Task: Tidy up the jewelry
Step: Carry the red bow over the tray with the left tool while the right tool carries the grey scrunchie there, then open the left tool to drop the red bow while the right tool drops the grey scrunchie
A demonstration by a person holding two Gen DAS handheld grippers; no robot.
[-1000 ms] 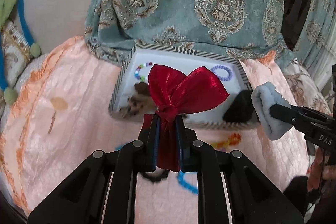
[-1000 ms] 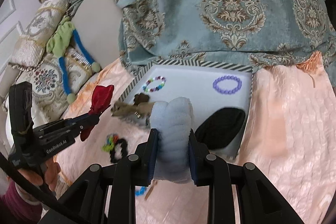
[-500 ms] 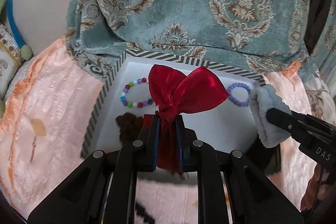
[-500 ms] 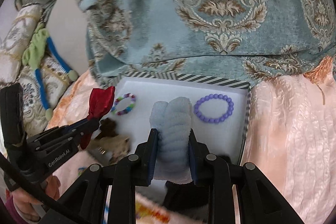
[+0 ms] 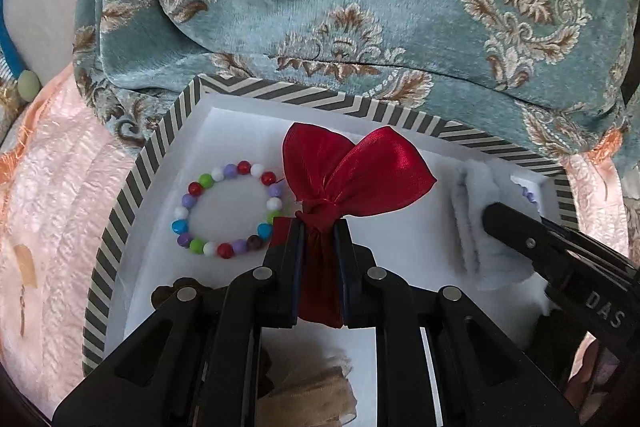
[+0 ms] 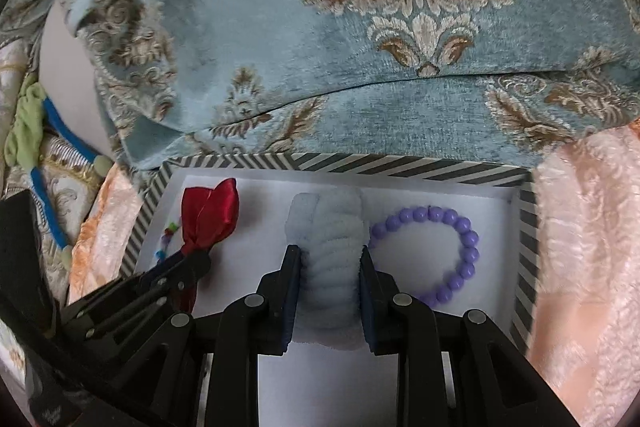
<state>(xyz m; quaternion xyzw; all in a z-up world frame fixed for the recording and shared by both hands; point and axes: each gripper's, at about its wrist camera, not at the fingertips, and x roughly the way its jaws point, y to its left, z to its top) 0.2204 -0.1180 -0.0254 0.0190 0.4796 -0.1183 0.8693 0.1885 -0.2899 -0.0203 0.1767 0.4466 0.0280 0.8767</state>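
Currently held: red satin bow (image 5: 352, 179), pinched at its knot by the left gripper (image 5: 320, 227), over the striped box (image 5: 132, 187) beside the multicoloured bead bracelet (image 5: 224, 211). Pale blue fluffy scrunchie (image 6: 326, 227), squeezed between the right gripper (image 6: 330, 255) jaws, hangs over the box centre next to the purple bead bracelet (image 6: 452, 251).

Risks, judged:
- bow dropped onto the multicoloured bracelet, covering or snagging it;
- scrunchie springing wide on release, nudging purple beads;
- the two grippers, near each other, colliding.
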